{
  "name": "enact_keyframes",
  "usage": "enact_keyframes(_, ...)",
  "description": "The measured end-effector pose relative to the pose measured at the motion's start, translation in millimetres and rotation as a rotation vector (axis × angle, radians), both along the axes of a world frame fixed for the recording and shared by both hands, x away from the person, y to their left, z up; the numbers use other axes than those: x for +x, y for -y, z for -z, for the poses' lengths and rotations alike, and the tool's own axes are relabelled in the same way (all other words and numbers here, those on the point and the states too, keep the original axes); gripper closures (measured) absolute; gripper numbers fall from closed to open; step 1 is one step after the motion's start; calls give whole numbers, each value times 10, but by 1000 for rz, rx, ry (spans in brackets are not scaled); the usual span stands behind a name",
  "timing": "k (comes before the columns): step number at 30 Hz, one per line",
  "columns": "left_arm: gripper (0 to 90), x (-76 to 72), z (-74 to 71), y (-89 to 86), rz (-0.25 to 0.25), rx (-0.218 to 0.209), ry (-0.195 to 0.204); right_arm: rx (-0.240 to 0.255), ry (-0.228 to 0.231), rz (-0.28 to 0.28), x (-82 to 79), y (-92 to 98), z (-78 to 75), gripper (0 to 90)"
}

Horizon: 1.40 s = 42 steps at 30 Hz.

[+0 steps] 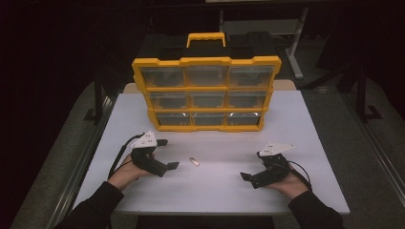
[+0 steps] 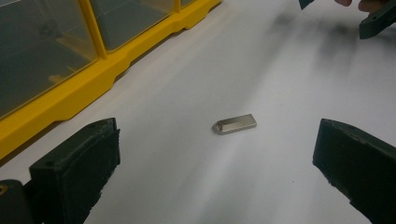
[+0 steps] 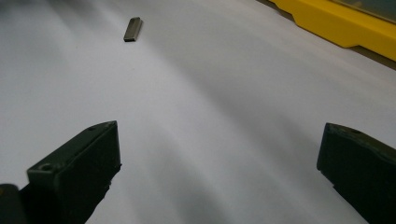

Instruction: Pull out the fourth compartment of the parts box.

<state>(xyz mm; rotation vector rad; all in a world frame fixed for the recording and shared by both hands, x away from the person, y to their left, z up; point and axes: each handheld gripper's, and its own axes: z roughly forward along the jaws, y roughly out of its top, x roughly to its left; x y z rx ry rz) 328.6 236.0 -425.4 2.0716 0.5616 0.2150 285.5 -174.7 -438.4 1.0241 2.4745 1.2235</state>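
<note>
A small metal piece (image 1: 193, 162), maybe a USB stick, lies flat on the white desk (image 1: 286, 124) between the spread, empty left claw (image 1: 168, 153) and right claw (image 1: 252, 167), nearer the left

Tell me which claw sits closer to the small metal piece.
The left claw: the metal piece lies just off its tips, while the right claw sits clearly farther away across the table.
</note>
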Motion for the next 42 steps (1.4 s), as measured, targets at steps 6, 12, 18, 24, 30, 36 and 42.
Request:
enact_keyframes(6,3,11,-2,40,6,6,5,1,-2,-1,0,-4,2,0)
enact_keyframes(12,3,22,-1,74,10,10,0,1,-3,-1,0,-4,2,0)
enact_keyframes(18,2,36,2,102,13,8,1,1,-5,-1,0,-6,3,0)
enact_keyframes(24,2,45,8,122,12,2,6,1,-5,-1,0,-8,4,0)
enact_keyframes(30,3,53,11,137,9,-1,11,1,-5,-1,2,-9,5,0)
enact_keyframes(36,3,62,14,158,13,-2,11,2,-6,-1,3,-12,4,0)
enact_keyframes(42,3,75,21,191,15,-8,10,3,-8,-2,3,-17,4,0)
